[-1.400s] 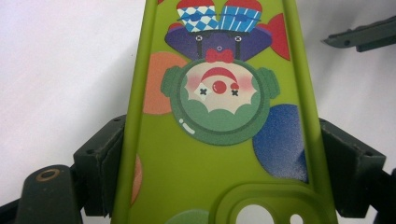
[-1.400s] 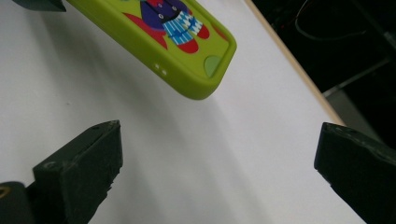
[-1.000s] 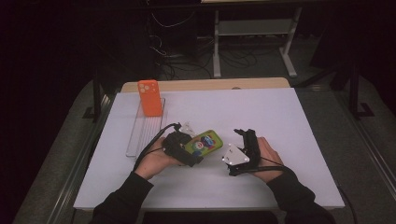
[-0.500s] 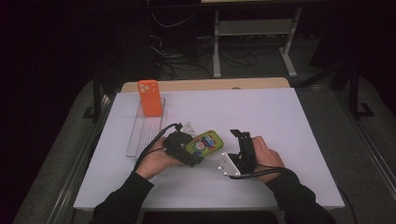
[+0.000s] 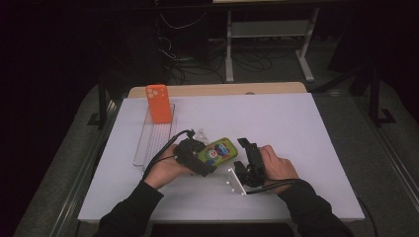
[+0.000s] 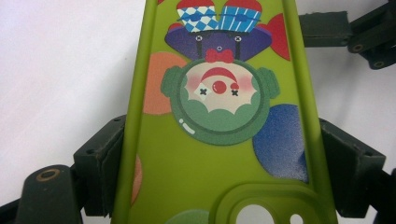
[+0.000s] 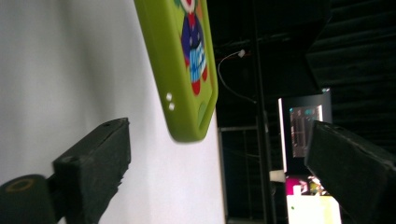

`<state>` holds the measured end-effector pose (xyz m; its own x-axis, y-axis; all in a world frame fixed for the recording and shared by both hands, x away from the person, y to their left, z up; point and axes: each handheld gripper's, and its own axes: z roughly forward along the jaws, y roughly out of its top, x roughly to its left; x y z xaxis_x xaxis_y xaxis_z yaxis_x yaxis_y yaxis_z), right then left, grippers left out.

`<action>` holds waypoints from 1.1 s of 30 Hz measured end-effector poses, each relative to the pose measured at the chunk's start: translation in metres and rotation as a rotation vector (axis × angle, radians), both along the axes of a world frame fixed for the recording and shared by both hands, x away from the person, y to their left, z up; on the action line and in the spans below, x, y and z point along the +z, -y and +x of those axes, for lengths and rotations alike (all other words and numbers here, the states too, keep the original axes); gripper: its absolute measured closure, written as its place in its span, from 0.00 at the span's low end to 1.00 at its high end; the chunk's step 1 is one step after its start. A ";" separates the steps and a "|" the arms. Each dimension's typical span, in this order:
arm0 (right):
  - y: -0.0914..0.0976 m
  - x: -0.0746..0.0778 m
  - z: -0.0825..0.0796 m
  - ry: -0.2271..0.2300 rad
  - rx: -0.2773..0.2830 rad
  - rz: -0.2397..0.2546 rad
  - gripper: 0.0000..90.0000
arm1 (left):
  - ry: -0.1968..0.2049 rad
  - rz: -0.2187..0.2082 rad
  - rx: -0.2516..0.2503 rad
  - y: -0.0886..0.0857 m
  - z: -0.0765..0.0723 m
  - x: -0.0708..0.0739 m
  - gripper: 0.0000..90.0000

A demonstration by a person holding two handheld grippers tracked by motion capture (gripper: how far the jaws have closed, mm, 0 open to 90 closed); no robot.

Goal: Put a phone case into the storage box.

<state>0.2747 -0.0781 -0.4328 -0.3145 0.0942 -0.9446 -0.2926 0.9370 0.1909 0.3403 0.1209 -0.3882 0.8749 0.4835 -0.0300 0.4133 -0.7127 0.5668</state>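
Observation:
A green phone case (image 5: pixel 221 151) with a cartoon clown print lies just above the white table. My left gripper (image 5: pixel 205 160) is shut on its near end, and in the left gripper view both jaws press the long edges of the case (image 6: pixel 219 116). My right gripper (image 5: pixel 241 154) is turned on its side just right of the case, wide open with nothing in it. In the right gripper view the case's free end (image 7: pixel 187 60) hangs ahead between the spread fingers (image 7: pixel 93 158). An orange phone case (image 5: pixel 158 102) stands upright at the far end of a clear rack (image 5: pixel 152 138).
The white sheet (image 5: pixel 286 118) covers the table, with a wooden edge (image 5: pixel 217 90) at the back. A small clear piece (image 5: pixel 200 133) lies just beyond the left gripper. Desk legs and cables stand in the dark behind the table.
My right gripper has shifted slightly left, closer to the free end of the green case. The left gripper and the case have stayed in place.

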 end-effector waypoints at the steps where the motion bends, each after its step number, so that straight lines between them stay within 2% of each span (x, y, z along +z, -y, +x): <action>1: -0.001 0.000 0.000 0.005 0.007 -0.011 0.10 | -0.001 0.000 -0.001 0.000 0.000 0.000 0.17; 3: -0.004 -0.002 -0.001 0.015 0.015 -0.017 0.13 | -0.004 -0.004 -0.002 0.001 -0.001 0.002 0.17; 4: -0.005 -0.002 -0.002 0.034 0.018 0.001 0.15 | 0.002 -0.005 -0.002 0.002 0.000 0.003 0.17; 9: -0.011 -0.004 -0.004 0.054 0.017 -0.016 0.22 | 0.009 -0.018 -0.015 0.006 -0.002 0.006 0.17; 11: -0.013 -0.003 -0.005 0.045 0.014 -0.037 0.27 | 0.009 -0.015 -0.018 0.007 -0.002 0.006 0.17; 17: -0.017 -0.006 -0.007 0.078 0.031 -0.058 0.44 | 0.005 -0.014 -0.026 0.010 -0.003 0.006 0.17; 28: -0.019 -0.010 -0.009 0.069 0.061 -0.091 0.77 | -0.006 -0.021 -0.032 0.012 -0.004 0.006 0.17; 30: -0.020 -0.011 -0.009 0.071 0.063 -0.098 0.80 | -0.011 -0.039 -0.019 0.012 -0.004 0.005 0.17; 33: -0.020 -0.012 -0.009 0.081 0.064 -0.090 0.82 | -0.013 -0.026 -0.032 0.011 -0.003 0.006 0.17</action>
